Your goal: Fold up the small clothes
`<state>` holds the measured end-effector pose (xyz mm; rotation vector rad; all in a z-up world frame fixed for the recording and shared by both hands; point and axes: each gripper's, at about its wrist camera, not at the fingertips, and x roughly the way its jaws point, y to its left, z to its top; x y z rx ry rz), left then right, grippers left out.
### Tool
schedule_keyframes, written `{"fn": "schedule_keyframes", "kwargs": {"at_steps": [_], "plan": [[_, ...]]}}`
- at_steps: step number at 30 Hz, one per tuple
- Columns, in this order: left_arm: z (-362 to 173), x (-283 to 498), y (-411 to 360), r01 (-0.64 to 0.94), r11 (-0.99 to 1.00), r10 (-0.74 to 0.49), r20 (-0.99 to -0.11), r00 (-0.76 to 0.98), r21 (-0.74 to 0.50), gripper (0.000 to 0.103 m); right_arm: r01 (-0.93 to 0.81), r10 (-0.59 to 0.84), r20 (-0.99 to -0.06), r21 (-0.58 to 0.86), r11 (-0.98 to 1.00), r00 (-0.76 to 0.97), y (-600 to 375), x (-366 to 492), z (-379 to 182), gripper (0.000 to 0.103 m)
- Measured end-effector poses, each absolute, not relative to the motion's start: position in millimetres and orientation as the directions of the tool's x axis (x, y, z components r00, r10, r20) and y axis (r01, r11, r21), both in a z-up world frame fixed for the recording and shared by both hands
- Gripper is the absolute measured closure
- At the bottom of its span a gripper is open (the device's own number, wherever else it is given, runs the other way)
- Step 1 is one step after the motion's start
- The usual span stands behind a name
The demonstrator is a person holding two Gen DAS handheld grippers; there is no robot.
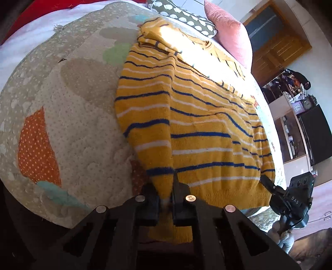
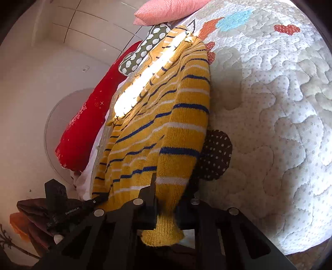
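Note:
A mustard-yellow knit sweater (image 1: 207, 124) with blue and white stripes lies flat on a quilted bedspread (image 1: 68, 108). My left gripper (image 1: 166, 193) is shut on the cuff end of its left sleeve at the near edge of the bed. My right gripper (image 2: 168, 199) is shut on the cuff end of the other sleeve (image 2: 180, 145), whose ribbed cuff hangs below the jaws. The sweater (image 2: 145, 128) also shows in the right wrist view, running away toward the pillows. The right gripper shows in the left wrist view (image 1: 267, 182) at the sweater's hem corner.
A pink pillow (image 1: 230, 31) and a dark patterned pillow (image 1: 186, 18) lie at the head of the bed. A red cushion (image 2: 89, 116) lies along the bed's far side. Shelves and a wooden door (image 1: 278, 47) stand beyond the bed.

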<state>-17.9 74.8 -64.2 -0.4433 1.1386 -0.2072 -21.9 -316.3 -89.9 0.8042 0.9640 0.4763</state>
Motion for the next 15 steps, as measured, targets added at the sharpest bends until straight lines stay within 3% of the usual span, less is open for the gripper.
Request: {"fn": "schedule_keyframes", "kwargs": {"at_steps": [10,15], "plan": [[-55.5,-51.4,79.2,-0.055,0.904,-0.366,-0.836,0.408,-0.423,0.095,-0.033,0.725,-0.497,0.814,0.58,0.478,-320.4,-69.9,-90.4,0.093],[-38.4,-35.9,84.5,-0.044,0.884,-0.403,-0.807,0.432,-0.465,0.095,-0.07,0.744,-0.467,0.824,0.562,0.477,-319.6,-54.3,-79.5,0.093]]}}
